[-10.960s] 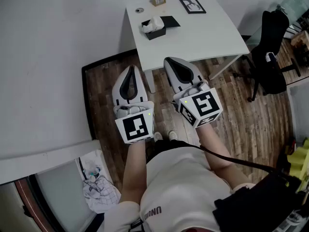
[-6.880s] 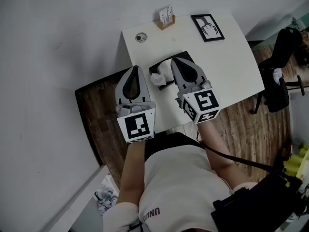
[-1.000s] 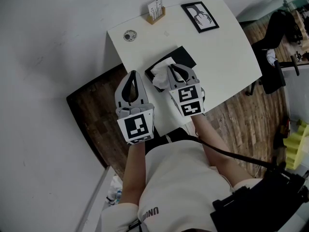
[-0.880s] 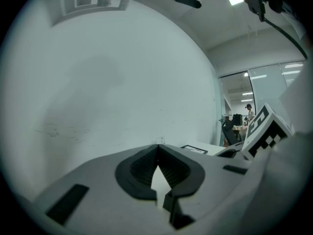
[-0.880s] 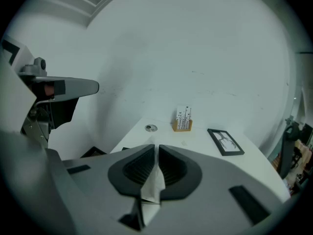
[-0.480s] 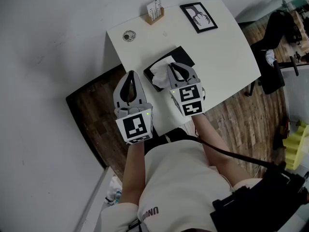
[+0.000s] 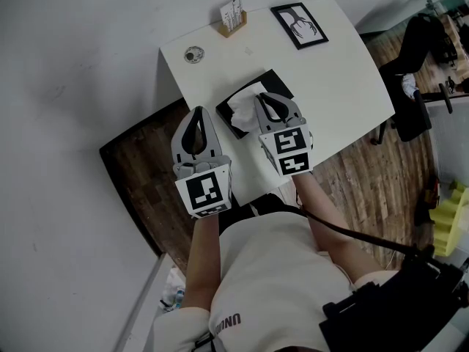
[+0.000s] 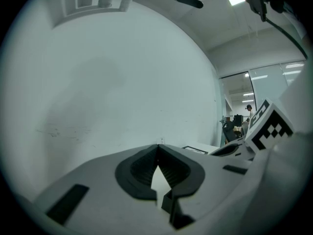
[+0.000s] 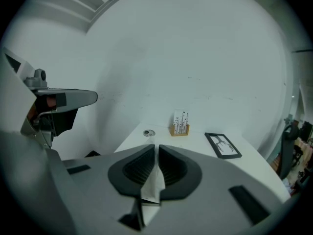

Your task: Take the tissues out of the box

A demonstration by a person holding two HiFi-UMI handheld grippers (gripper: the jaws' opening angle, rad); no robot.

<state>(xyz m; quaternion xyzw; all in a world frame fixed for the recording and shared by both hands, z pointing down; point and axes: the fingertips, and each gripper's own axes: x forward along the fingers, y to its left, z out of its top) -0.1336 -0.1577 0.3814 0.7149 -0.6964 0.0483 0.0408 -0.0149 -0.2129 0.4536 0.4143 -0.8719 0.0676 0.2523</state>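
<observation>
right claw [image 9: 156, 148]: mine, clenched on tissue
tissue [image 9: 154, 182]: pinched between my jaws, just above box
box [image 7: 277, 83]: black, on white table [image 7: 333, 86]
left claw [image 8: 157, 148]: mine, closed, empty, left of box

1. A black tissue box [image 7: 281, 85] sits on my white table [image 7: 344, 72], toward the left edge. A white tissue [image 7: 244, 107] stands up out of it.
2. My right gripper [image 7: 265, 98] is over the box, tips at the tissue.
3. My left gripper [image 7: 197, 113] hangs over the table's left edge, apart from the box.
4. Along the far edge: a small round object [image 7: 193, 53] by the left corner, a card holder [image 7: 232, 15], and a framed picture [image 7: 298, 25].
</observation>
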